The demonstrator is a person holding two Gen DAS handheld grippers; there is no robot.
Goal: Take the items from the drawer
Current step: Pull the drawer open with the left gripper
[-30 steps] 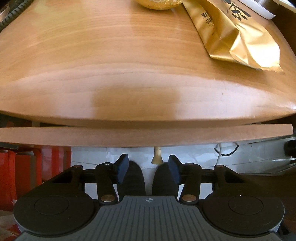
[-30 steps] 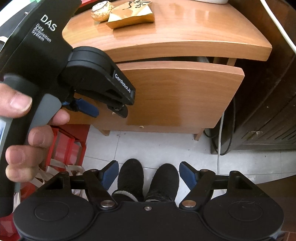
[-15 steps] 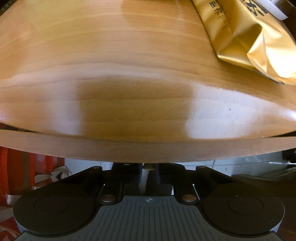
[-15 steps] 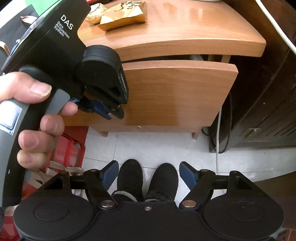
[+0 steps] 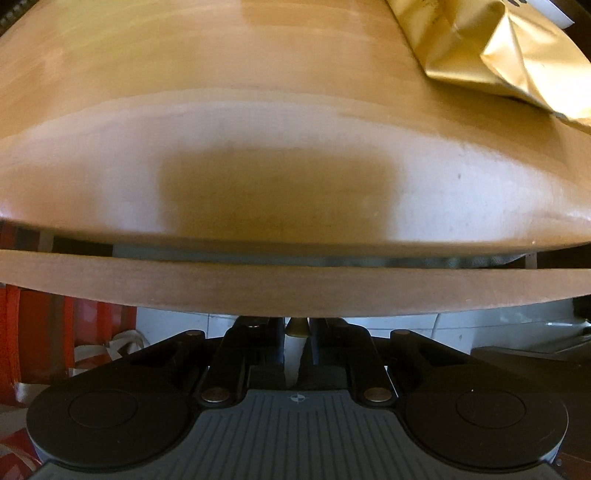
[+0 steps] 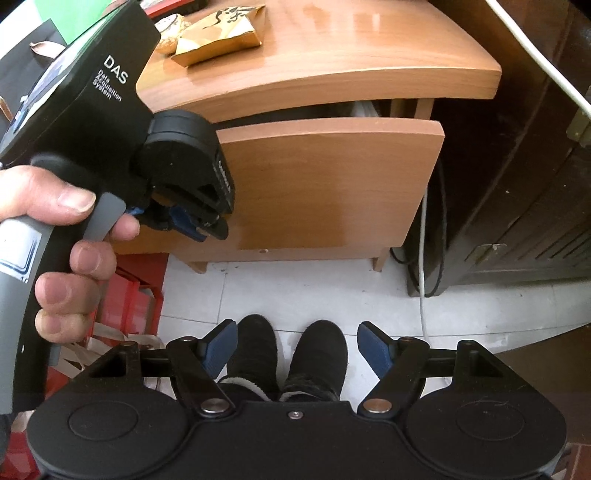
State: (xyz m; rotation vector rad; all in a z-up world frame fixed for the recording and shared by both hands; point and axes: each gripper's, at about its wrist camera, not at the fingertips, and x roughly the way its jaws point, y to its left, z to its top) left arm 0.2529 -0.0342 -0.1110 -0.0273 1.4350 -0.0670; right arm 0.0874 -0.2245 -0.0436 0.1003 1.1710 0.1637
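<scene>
A wooden nightstand (image 6: pixel 332 66) has its drawer (image 6: pixel 325 184) pulled partly out. In the left wrist view the drawer front's top edge (image 5: pixel 295 284) lies just below the nightstand top (image 5: pixel 258 110), with a dark gap between them. My left gripper (image 5: pixel 297 328) is shut on the drawer's small brass knob (image 5: pixel 297 328). It also shows in the right wrist view (image 6: pixel 192 225), held against the drawer front. My right gripper (image 6: pixel 297 350) is open and empty, low over the floor. What is inside the drawer is mostly hidden; something pale (image 6: pixel 364 109) shows in the gap.
A gold foil packet (image 6: pixel 218 40) and a round wrapped item (image 6: pixel 170 31) lie on the nightstand top. A dark wooden cabinet (image 6: pixel 517 166) stands to the right, with cables (image 6: pixel 424 258) beside it. Red bags (image 6: pixel 125 302) sit at the left. My black shoes (image 6: pixel 291 354) are on white tiles.
My left gripper closed on the knob and has pulled the drawer outward; the gap under the nightstand top has widened. My right gripper has stayed open and still.
</scene>
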